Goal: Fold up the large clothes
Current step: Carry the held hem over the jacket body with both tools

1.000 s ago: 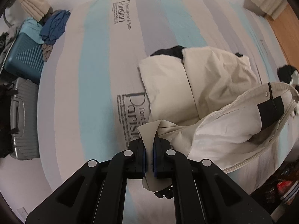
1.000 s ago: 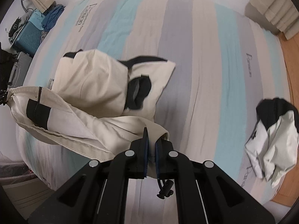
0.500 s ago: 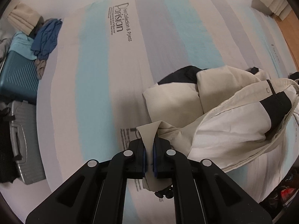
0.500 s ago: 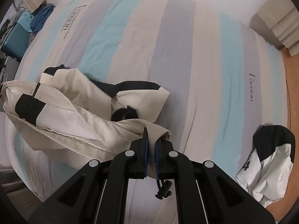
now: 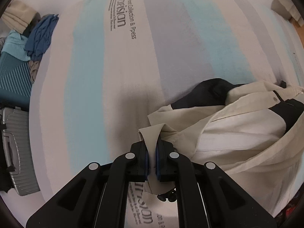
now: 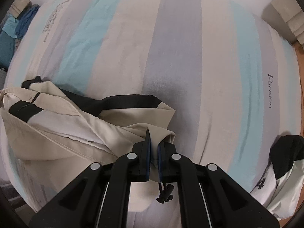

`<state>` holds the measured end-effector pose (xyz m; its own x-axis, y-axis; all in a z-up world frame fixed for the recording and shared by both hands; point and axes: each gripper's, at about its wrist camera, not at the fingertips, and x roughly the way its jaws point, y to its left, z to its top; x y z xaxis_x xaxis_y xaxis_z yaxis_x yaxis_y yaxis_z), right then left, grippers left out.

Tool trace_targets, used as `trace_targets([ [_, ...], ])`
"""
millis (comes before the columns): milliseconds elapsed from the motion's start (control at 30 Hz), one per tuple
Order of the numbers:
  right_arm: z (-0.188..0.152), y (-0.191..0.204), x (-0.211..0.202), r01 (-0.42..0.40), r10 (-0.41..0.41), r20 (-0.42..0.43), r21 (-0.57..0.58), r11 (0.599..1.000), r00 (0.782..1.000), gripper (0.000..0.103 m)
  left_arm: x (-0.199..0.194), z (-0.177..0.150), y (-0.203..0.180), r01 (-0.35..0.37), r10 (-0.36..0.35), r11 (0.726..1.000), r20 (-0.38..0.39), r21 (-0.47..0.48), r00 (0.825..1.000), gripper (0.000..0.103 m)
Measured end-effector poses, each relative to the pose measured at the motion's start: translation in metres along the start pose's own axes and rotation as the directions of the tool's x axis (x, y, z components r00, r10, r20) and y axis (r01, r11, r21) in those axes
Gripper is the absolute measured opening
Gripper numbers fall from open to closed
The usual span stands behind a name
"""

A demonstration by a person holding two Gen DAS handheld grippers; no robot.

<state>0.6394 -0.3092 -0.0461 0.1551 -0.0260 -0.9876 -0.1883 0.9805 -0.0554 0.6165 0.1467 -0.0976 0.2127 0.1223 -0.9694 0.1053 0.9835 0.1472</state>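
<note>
The left gripper (image 5: 151, 152) is clamped on a fold of the cream jacket (image 5: 237, 133), the beige cloth pinched tight between its blue pads and sticking up past the fingertips. The right gripper (image 6: 153, 148) is likewise closed on another corner of the same jacket (image 6: 76, 133), with a black drawcord toggle (image 6: 164, 195) hanging below its jaws. The jacket lies bunched on the striped bedsheet (image 6: 171, 57) — cream shell, white lining exposed, black trim along the upper edge and a black patch beside a snap button (image 5: 275, 99). It sits toward the near edge of the bed, stretched between the two grippers. The sheet carries pale blue, grey and off-white stripes with printed lettering. A second garment (image 6: 281, 171), black and white, lies crumpled near the bed's right edge, well apart from the jacket. Beside the bed stand a teal suitcase (image 5: 13, 79) with blue clothes (image 5: 40, 36) piled on it — and a grey suitcase (image 5: 17, 152).
</note>
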Motion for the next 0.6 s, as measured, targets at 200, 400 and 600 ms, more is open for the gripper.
trace_targets([
  [200,0.0,0.006,0.029,0.038,-0.038,0.02,0.008,0.999,0.999,0.005,0.02,-0.001,-0.004,-0.021,0.022,0.999,0.041,-0.027,0.999,0.005],
  [400,0.001,0.008,0.044,0.042,-0.043,0.039,0.034,0.999,0.998,0.005,0.043,0.003,-0.002,0.005,-0.003,0.998,0.029,-0.059,1.0,0.005],
  [600,0.002,0.015,0.059,0.055,-0.056,0.051,0.033,0.998,0.997,0.005,0.06,0.001,-0.004,0.005,-0.003,0.998,0.031,-0.057,1.0,0.005],
])
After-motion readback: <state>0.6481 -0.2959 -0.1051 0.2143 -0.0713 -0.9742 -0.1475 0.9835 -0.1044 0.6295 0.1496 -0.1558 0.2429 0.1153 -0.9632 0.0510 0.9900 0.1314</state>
